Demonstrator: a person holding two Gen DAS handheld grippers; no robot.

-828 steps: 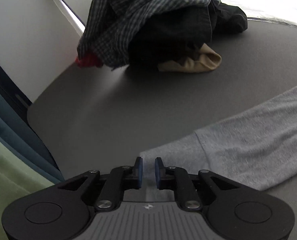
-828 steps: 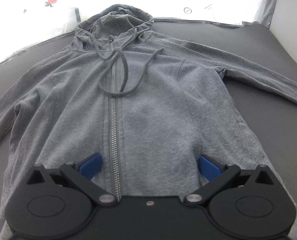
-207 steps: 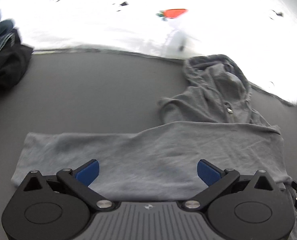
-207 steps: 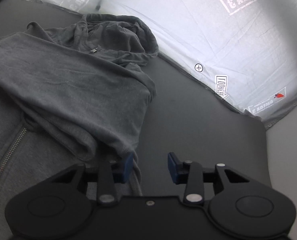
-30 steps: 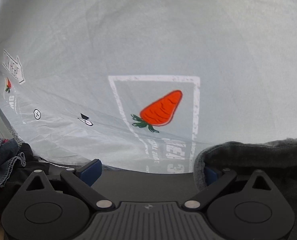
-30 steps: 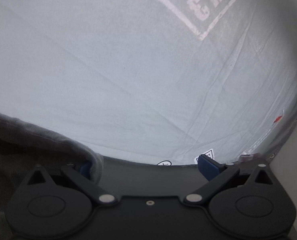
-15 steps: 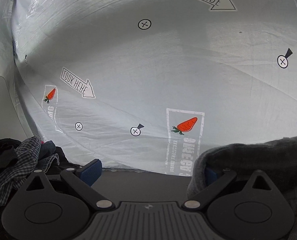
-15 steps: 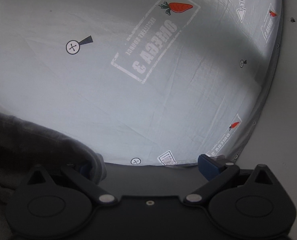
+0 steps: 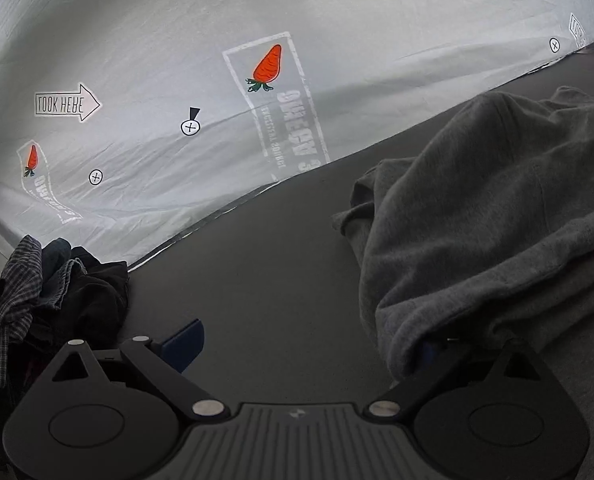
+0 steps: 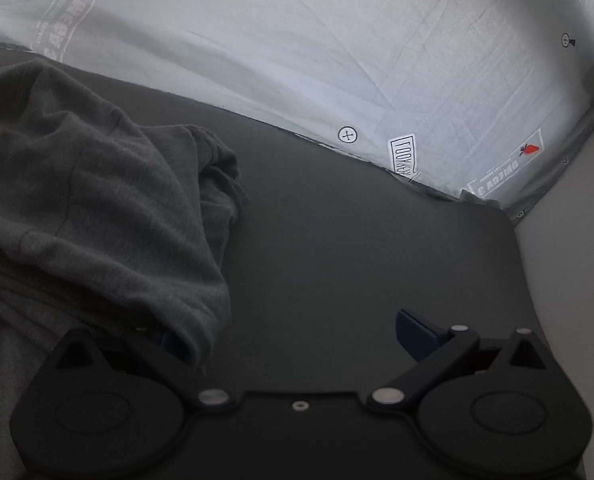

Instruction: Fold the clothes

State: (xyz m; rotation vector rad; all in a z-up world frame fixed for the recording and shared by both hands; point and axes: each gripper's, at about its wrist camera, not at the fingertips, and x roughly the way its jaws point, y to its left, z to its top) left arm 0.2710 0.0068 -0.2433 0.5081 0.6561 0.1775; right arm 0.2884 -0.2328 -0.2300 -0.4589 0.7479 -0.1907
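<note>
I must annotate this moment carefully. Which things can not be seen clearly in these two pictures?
- Left wrist view: the left gripper has one finger buried under the grey hoodie.
- Left wrist view: the clothes pile is cut by the frame edge.
- Right wrist view: the hoodie hides one finger of the right gripper.

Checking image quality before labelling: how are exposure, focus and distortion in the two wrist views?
Left wrist view: sharp, white printed sheet bright but readable, table edge bowed by fisheye, pile of dark clothes underexposed. Right wrist view: dimmer, grey hoodie folds murky, corners vignetted black.
</note>
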